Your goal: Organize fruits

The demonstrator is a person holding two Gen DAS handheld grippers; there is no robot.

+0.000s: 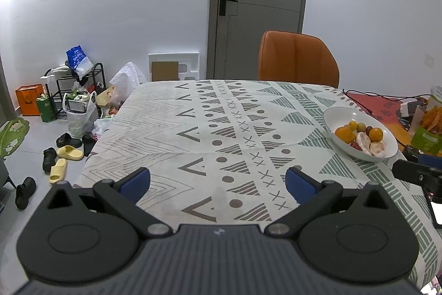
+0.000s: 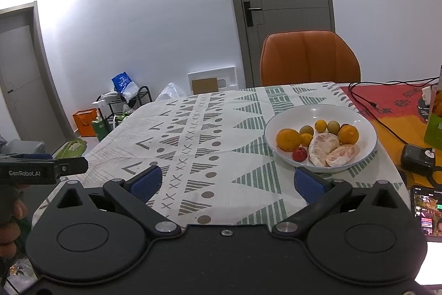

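Since the white bowl (image 2: pixel 320 112) sits on the desk (image 2: pixel 210 140) ahead-right of your right gripper (image 2: pixel 228 181), treat it as heavy, slick ceramic. The peeled pomelo segments (image 2: pixel 323 144) look soft; cradle their broad sides. Oranges (image 2: pixel 288 139) are firm, round; grip mid-body. The small red fruit (image 2: pixel 299 154) may roll. Both jaws stand apart, left gripper (image 1: pixel 218 180) empty too.

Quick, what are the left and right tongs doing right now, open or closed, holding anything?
Left tongs: open, holding nothing, over the tablecloth.
Right tongs: open, holding nothing, just short of the fruit bowl.
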